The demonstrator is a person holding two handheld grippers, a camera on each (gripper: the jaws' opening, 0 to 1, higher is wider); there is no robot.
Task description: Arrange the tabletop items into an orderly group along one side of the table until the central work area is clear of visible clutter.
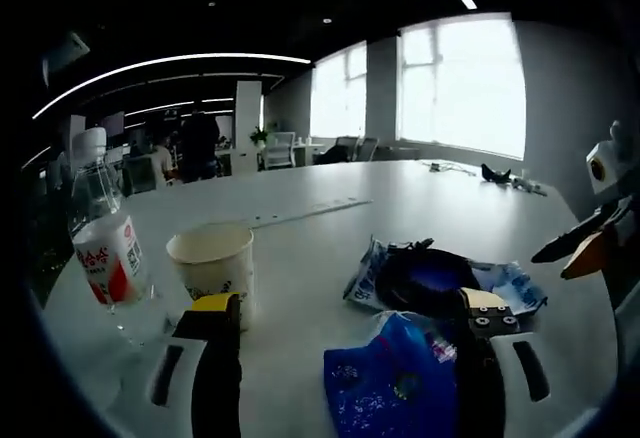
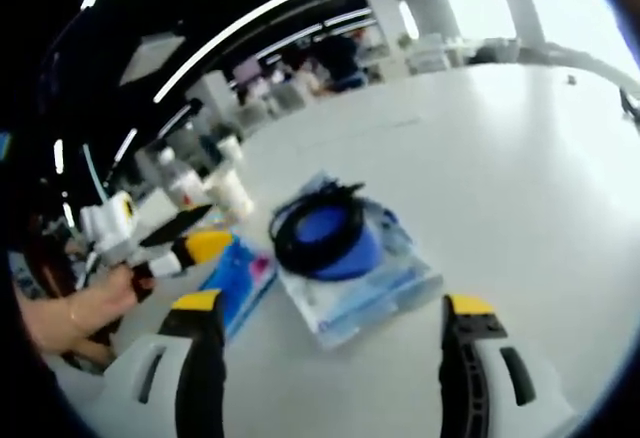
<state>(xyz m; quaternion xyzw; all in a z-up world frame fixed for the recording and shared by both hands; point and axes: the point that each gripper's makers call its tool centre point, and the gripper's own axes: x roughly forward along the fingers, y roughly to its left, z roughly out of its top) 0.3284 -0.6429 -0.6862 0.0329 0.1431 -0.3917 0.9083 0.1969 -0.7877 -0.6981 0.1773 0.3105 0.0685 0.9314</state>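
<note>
On the white table (image 1: 420, 208), seen from the left gripper view, a water bottle (image 1: 105, 233) with a red and white label stands at 9 o'clock, with a paper cup (image 1: 213, 261) just beside it toward the centre. At 4 o'clock a coil of black cable (image 1: 425, 276) lies on a clear plastic packet (image 1: 510, 283), and a blue bag (image 1: 385, 383) lies nearer, partly behind the right-hand jaw. The left gripper (image 1: 345, 323) is spread wide and released, holding nothing; its jaws straddle bare table, the cup just beyond one tip. The other gripper's orange-tipped jaw enters at 3 o'clock. Far off, small dark items (image 1: 497, 174) sit near the window (image 1: 460, 83). From the right gripper view, the right gripper (image 2: 335, 308) is likewise wide open and empty, hovering short of the cable coil (image 2: 325, 233) and its packet (image 2: 375, 293) at centre. That view also shows a hand (image 2: 75, 313) at 9 o'clock gripping the left gripper (image 2: 175, 243), whose tips are apart over the blue bag (image 2: 235, 278), with the bottle (image 2: 185, 186) and cup (image 2: 230, 193) beyond at 10 o'clock
</note>
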